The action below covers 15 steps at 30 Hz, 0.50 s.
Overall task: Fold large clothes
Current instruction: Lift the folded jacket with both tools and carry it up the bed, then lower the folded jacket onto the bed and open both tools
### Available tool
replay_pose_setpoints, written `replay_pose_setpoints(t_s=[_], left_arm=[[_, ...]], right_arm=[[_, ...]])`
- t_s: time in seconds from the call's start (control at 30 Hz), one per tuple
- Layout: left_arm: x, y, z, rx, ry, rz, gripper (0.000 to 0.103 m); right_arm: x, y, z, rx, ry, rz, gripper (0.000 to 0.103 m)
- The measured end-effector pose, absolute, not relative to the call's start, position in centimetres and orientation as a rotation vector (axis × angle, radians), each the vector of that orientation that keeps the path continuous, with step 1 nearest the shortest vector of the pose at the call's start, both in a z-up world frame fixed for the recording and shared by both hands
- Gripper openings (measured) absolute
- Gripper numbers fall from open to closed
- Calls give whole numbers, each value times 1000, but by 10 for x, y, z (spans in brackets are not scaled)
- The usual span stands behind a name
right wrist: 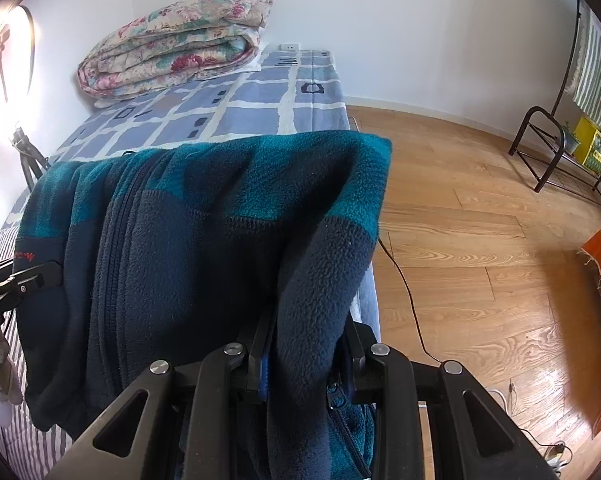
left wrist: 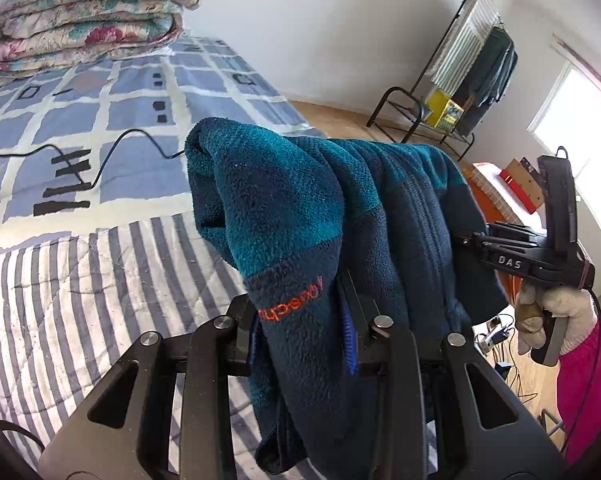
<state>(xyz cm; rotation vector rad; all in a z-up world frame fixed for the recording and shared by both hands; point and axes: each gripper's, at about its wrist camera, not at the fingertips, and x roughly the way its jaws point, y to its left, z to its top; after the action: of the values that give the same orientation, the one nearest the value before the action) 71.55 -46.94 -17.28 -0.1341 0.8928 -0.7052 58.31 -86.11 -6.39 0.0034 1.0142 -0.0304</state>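
Observation:
A fleece jacket (left wrist: 300, 200), teal above and navy below with a zip and orange lettering, hangs folded over between the two grippers above the bed. My left gripper (left wrist: 304, 320) is shut on one end of it, the cloth draped over its fingers. In the right wrist view my right gripper (right wrist: 304, 344) is shut on the other end of the jacket (right wrist: 204, 232). The right gripper (left wrist: 472, 240) also shows at the right of the left wrist view, held by a gloved hand (left wrist: 556, 312). The left gripper (right wrist: 28, 276) shows at the left edge of the right wrist view.
The bed has a blue checked cover (left wrist: 140, 96) and a striped quilt (left wrist: 80, 288) nearer me. A folded floral quilt (right wrist: 176, 48) lies at its head. A black cable (left wrist: 112, 152) runs over the bed. Wooden floor (right wrist: 480, 240), a clothes rack (left wrist: 472, 64) and a ring light (right wrist: 8, 56) surround it.

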Motion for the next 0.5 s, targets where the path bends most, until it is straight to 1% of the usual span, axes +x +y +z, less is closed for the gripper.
replay_pose_setpoints(t_s=[0.13,0.23,0.27,0.33,0.4,0.47,0.5], left_arm=[[726,-464,-184,-139,927,-681,32],[725,-463,-188,-102,920,-656,33],[725,-462,-190,-83,916,-639,40],[725,-459,-192,-76,915,-618,48],[726,-455,-192,-79,914,-607,51],[726,-451,-192,-76,915,-604,53],[725,-449,-191,-70,911,-604,53]], right_arm=[[586,-864,-70,5,1003,-61,30],[589,-867,-73,-15,1008,-109,30],[589,-868,-74,-19,1011,-119,30],[590,-870,-77,-33,1020,-128,30],[590,-872,-80,-45,1027,-147,34],[590,-875,-83,-48,1036,-169,46],[590,-877,-85,-47,1039,-178,49]])
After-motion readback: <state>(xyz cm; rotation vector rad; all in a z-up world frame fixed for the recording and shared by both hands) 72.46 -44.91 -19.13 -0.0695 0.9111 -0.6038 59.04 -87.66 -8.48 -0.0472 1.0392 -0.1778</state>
